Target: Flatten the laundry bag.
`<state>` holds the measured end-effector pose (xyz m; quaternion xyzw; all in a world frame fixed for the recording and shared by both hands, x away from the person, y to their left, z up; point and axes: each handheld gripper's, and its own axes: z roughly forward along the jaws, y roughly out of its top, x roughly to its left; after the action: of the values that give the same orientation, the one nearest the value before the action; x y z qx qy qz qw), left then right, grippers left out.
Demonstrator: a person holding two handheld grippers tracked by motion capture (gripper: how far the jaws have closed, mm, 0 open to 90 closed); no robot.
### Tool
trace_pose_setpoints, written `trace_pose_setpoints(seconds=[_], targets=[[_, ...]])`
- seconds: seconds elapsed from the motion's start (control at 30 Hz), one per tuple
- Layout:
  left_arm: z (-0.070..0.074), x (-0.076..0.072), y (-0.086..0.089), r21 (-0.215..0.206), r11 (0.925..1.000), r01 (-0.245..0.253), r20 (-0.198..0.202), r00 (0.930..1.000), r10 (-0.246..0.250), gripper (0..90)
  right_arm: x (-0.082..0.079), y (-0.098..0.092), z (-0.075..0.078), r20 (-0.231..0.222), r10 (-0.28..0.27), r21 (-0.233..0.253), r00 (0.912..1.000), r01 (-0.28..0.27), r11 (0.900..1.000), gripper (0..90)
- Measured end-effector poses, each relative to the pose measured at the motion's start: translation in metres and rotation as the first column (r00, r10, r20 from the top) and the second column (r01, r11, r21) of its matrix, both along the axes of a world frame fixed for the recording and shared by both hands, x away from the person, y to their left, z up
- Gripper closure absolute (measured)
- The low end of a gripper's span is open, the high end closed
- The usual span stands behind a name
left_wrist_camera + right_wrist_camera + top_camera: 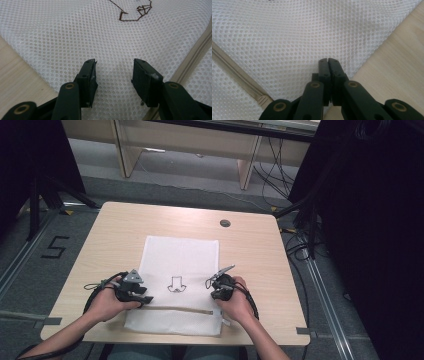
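We have a white mesh laundry bag (180, 270) lying flat on the near half of the wooden table (110, 235), its beige zipper (175, 309) running left to right close to the near edge and a small brown embroidered motif (176, 285) at its middle. Our left gripper (113, 72) sits over the bag's left side just beyond the zipper, jaws spread apart with the mesh bare between them. Our right gripper (328, 65) rests at the bag's right edge, jaws pressed together; whether a fold of mesh is pinched between them we cannot tell, since the tips meet right at the fabric's border beside the zipper end (263, 98).

We judge the risks this way: if the right jaws have caught nothing, any pull will slide off and leave the bag where it is. If the left jaws close on a single layer, only the top of the mesh will lift and the bag will bunch. The fine mesh could also snag on a jaw edge, and a pull from one side only would drag the bag across the table
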<state>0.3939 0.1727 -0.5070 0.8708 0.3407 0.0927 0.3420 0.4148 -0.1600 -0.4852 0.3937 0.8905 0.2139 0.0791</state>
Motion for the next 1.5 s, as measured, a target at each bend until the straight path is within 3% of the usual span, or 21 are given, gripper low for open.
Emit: trace_pose_setpoints(seconds=[0.07, 0.2, 0.27, 0.33, 0.37, 0.4, 0.5, 0.73, 0.77, 0.83, 0.9, 1.07, 1.1, 1.13, 1.2, 1.37, 1.43, 1.47, 1.5], targets=[[0.000, 0.000, 0.000, -0.006, 1.0000, 0.004, -0.006, 1.0000, -0.004, 52.9, 0.002, -0.001, -0.001, 0.020, 0.017, 0.002, 0.9996, -0.018, 1.000, 88.8], [0.000, 0.000, 0.000, -0.014, 0.9999, -0.002, -0.018, 0.9998, 0.002, 52.4, 0.000, -0.001, -0.001, 0.013, 0.001, 0.009, 0.9999, -0.001, 1.000, 86.4], [0.001, 0.000, 0.001, -0.010, 0.9999, 0.004, -0.008, 1.0000, -0.004, 51.3, 0.000, -0.003, -0.001, 0.024, 0.003, 0.012, 0.9997, -0.003, 1.000, 78.5], [0.001, 0.000, 0.001, -0.018, 0.9998, -0.005, -0.005, 1.0000, 0.005, 49.8, 0.000, -0.003, 0.000, 0.029, 0.009, 0.028, 0.9996, -0.010, 1.000, 76.8], [0.002, 0.001, 0.001, -0.030, 0.9995, -0.008, -0.002, 1.0000, 0.008, 49.1, -0.004, -0.003, 0.005, 0.049, -0.016, 0.029, 0.9987, 0.014, 0.999, 72.6], [0.003, 0.001, 0.001, -0.046, 0.9989, -0.008, -0.001, 1.0000, 0.008, 48.7, -0.003, -0.005, 0.007, 0.073, -0.004, 0.038, 0.9973, 0.001, 0.999, 70.7], [0.004, 0.001, 0.000, -0.067, 0.9976, -0.017, 0.004, 0.9998, 0.018, 47.1, -0.004, -0.011, 0.013, 0.097, -0.028, 0.066, 0.9949, 0.022, 0.998, 67.7], [0.008, 0.000, -0.005, -0.096, 0.9951, -0.025, 0.026, 0.9993, 0.028, 40.9, -0.009, -0.029, 0.012, 0.060, -0.122, 0.128, 0.9907, 0.114, 0.985, 58.5], [0.008, -0.001, -0.004, -0.093, 0.9955, -0.015, 0.030, 0.9994, 0.018, 40.2, -0.009, -0.031, 0.008, 0.114, -0.129, 0.145, 0.9851, 0.111, 0.983, 57.9], [0.008, -0.001, -0.004, -0.094, 0.9955, -0.016, 0.032, 0.9993, 0.019, 39.6, -0.012, -0.037, 0.011, 0.077, -0.150, 0.146, 0.9856, 0.138, 0.980, 57.2], [0.007, -0.001, -0.004, -0.100, 0.9946, -0.027, 0.035, 0.9989, 0.030, 38.9, -0.013, -0.040, 0.014, 0.077, -0.170, 0.160, 0.9824, 0.157, 0.975, 56.9], [0.007, -0.001, -0.004, -0.108, 0.9938, -0.028, 0.033, 0.9989, 0.032, 38.6, -0.014, -0.042, 0.018, 0.100, -0.159, 0.157, 0.9822, 0.142, 0.977, 57.7], [0.007, -0.001, -0.003, -0.102, 0.9946, -0.020, 0.038, 0.9990, 0.024, 38.7, -0.014, -0.042, 0.015, 0.138, -0.149, 0.164, 0.9791, 0.126, 0.978, 57.6], [0.008, -0.002, -0.003, -0.099, 0.9948, -0.021, 0.042, 0.9988, 0.026, 38.8, -0.015, -0.042, 0.018, 0.111, -0.139, 0.141, 0.9840, 0.123, 0.982, 58.1], [0.008, -0.002, -0.003, -0.098, 0.9951, -0.014, 0.040, 0.9990, 0.018, 39.2, -0.015, -0.041, 0.017, 0.130, -0.106, 0.107, 0.9858, 0.093, 0.990, 60.8], [0.007, -0.002, -0.003, -0.097, 0.9952, -0.007, 0.041, 0.9991, 0.011, 39.8, -0.018, -0.040, 0.020, 0.111, -0.096, 0.106, 0.9891, 0.084, 0.991, 66.9], [0.007, -0.004, -0.003, -0.112, 0.9936, -0.014, 0.037, 0.9991, 0.019, 40.0, -0.018, -0.040, 0.021, 0.107, -0.084, 0.124, 0.9907, 0.071, 0.990, 75.0], [0.007, -0.004, -0.002, -0.112, 0.9936, -0.012, 0.036, 0.9992, 0.017, 40.3, -0.019, -0.040, 0.024, 0.074, -0.087, 0.117, 0.9935, 0.078, 0.990, 77.1], [0.007, -0.004, -0.002, -0.112, 0.9936, -0.012, 0.036, 0.9992, 0.017, 40.6, -0.019, -0.040, 0.024, 0.074, -0.087, 0.117, 0.9935, 0.078, 0.990, 77.1]])
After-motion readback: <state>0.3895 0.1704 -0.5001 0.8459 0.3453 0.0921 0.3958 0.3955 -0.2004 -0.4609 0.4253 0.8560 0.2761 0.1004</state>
